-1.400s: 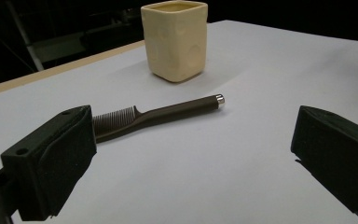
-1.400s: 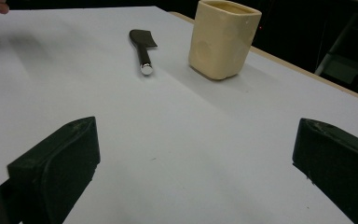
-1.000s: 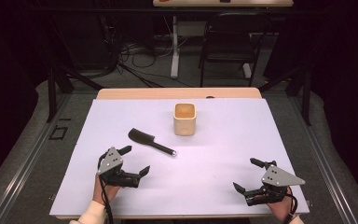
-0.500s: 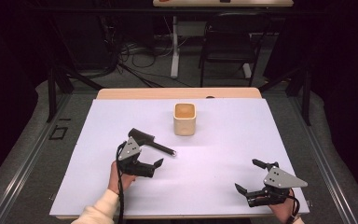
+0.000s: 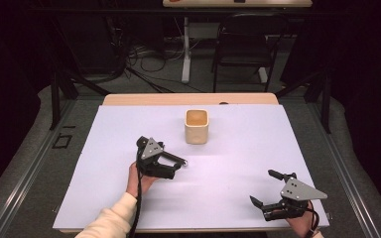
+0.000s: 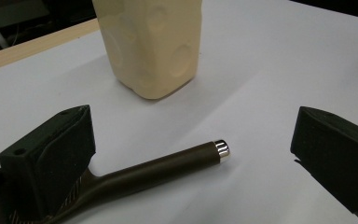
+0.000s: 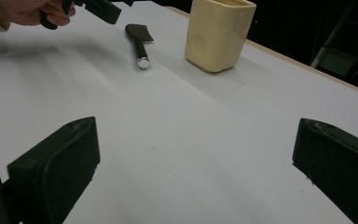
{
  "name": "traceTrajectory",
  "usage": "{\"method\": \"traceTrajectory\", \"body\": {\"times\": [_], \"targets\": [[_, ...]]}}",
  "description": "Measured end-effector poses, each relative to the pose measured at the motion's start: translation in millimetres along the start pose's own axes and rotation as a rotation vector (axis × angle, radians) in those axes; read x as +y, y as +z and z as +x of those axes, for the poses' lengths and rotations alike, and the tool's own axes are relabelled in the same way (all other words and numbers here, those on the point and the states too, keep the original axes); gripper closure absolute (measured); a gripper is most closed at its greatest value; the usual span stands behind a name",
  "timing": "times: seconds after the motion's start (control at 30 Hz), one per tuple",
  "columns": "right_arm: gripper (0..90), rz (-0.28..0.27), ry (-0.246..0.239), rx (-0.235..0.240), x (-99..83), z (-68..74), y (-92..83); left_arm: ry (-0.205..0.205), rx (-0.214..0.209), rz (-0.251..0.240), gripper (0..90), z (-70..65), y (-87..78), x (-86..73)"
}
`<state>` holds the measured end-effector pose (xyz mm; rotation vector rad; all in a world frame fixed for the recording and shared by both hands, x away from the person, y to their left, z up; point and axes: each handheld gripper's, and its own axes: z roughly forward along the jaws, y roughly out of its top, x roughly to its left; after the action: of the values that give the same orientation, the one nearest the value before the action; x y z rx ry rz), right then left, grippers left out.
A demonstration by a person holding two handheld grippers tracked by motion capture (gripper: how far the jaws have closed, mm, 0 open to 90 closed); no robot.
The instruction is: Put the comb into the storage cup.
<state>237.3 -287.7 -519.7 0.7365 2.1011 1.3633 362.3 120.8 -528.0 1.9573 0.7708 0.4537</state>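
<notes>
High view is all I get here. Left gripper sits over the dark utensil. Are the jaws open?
Observer: Yes. In the left gripper view the left gripper has its jaws wide apart, with the dark brown handled utensil lying on the sheet between them, untouched on the right side.
Operator: Handle end, any detail?
Observer: A shiny silver cap tips it, pointing toward the cream square plastic cup.
Operator: Cup plain?
Observer: No, round dimples are pressed into its walls.
Operator: Right gripper?
Observer: The right gripper is open, nothing between its jaws, above the white sheet.

Cream sleeve (image 5: pixel 110 221), black grippers
</notes>
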Motion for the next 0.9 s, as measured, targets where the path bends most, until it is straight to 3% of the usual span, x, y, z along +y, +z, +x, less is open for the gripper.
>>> {"method": "traceTrajectory", "body": {"times": [0.27,0.4,0.5,0.63,0.9], "targets": [[0.1,0.018,-0.002,0.011,-0.3,1.0,1.3,0.005,0.032,0.040,1.4,-2.8,13.4,5.8],[0.1,0.018,0.001,0.010,-0.2,0.7,1.8,-0.001,0.044,0.049,10.2,-4.2,19.6,8.1],[0.1,0.021,0.004,0.009,-0.5,0.8,2.5,0.002,0.052,0.071,19.9,-4.8,25.3,8.8],[0.1,0.029,0.006,0.012,-0.8,0.9,2.7,0.007,0.038,0.102,49.1,-6.4,31.8,10.1],[0.3,0.039,0.007,0.015,-0.9,1.1,3.6,0.016,-0.011,0.157,87.9,-7.3,45.2,7.0]]}}
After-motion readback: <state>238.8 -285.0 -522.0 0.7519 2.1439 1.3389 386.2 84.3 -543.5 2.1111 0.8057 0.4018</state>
